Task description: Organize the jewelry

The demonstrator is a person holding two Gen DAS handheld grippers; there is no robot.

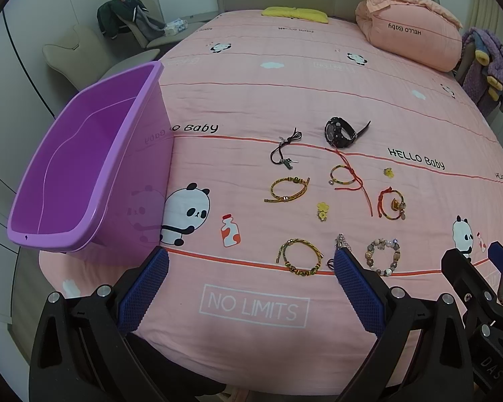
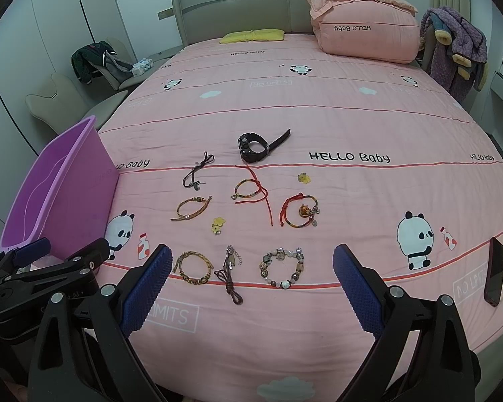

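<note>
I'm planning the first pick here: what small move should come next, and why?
Probably lower the right gripper onto the beaded bracelet. Both grippers' jaws stand open and empty, the purple bin holds nothing, and all the jewelry lies spread on the bed. That bracelet lies nearest, between the right gripper's jaws.

Pink bedspread (image 2: 318, 127) with panda print; purple bin (image 1: 84, 167) left of frame; black watch (image 2: 251, 149); gripper pads (image 2: 144, 288) blue, possibly navy.
</note>
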